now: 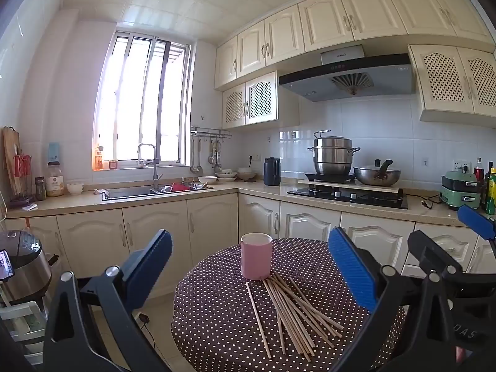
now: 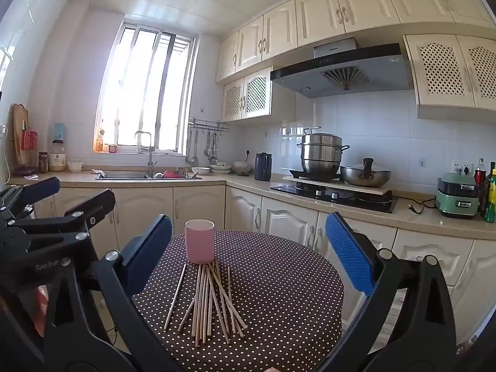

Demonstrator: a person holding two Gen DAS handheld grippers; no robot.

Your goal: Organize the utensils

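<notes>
Your left gripper [image 1: 249,263]: jaws wide apart, holding nothing | pink cup [image 1: 256,255] stands on the dotted table [image 1: 217,310] | chopsticks [image 1: 291,313] lie in a loose pile touching the cup's foot | your right gripper [image 2: 248,251]: jaws wide apart, empty | writing: "GenRob" on left gripper's black frame.
</notes>
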